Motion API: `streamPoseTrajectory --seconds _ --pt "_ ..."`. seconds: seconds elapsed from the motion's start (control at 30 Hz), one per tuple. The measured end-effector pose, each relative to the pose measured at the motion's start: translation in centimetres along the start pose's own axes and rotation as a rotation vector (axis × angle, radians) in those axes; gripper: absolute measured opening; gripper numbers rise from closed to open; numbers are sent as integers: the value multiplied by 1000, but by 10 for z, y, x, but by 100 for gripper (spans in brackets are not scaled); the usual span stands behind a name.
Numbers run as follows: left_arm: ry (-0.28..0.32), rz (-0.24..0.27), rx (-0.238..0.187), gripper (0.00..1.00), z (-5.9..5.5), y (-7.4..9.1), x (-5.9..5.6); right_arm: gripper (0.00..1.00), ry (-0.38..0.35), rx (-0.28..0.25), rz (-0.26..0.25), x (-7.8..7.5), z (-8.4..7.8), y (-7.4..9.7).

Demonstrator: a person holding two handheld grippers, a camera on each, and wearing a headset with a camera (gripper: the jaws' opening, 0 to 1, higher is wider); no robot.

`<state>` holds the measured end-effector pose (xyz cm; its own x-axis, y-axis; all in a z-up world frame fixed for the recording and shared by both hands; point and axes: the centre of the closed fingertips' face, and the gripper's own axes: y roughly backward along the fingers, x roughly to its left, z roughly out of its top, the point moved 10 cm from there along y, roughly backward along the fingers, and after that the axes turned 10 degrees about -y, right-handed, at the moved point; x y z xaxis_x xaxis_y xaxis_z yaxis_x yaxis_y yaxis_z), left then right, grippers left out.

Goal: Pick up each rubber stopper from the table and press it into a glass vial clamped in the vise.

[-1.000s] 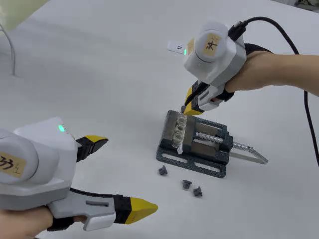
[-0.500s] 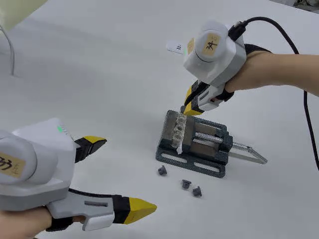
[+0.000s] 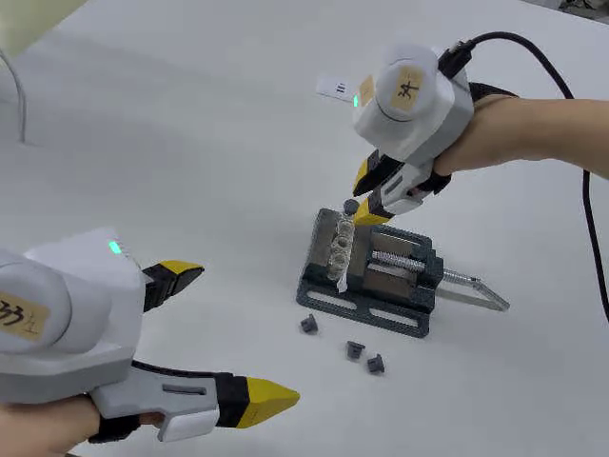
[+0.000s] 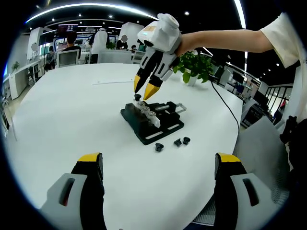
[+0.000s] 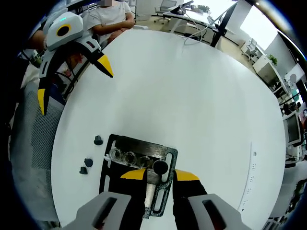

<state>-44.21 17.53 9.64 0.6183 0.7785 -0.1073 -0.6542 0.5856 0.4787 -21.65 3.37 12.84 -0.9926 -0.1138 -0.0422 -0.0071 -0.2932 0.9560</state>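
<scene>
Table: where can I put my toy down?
Free: the wide bare table left of the vise, beyond the left hand-held gripper. Crowded: three stoppers in front of the vise, and the right hand-held gripper above it.

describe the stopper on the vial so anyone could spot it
Find the black vise on the white table; a row of clear glass vials is clamped in it. The dark stopper caps the vial at the row's far end, just below the right gripper; the other three stoppers lie loose on the table.
</scene>
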Motion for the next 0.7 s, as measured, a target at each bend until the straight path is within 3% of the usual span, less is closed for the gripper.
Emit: streamPoseTrajectory --seconds 0.27,0.7 --pt "2 2 1 96 0 -1 3 6 -22 -49 27 -4 9 15" --pt "11 0 6 96 -2 -1 1 0 -18 -30 66 -3 6 6"
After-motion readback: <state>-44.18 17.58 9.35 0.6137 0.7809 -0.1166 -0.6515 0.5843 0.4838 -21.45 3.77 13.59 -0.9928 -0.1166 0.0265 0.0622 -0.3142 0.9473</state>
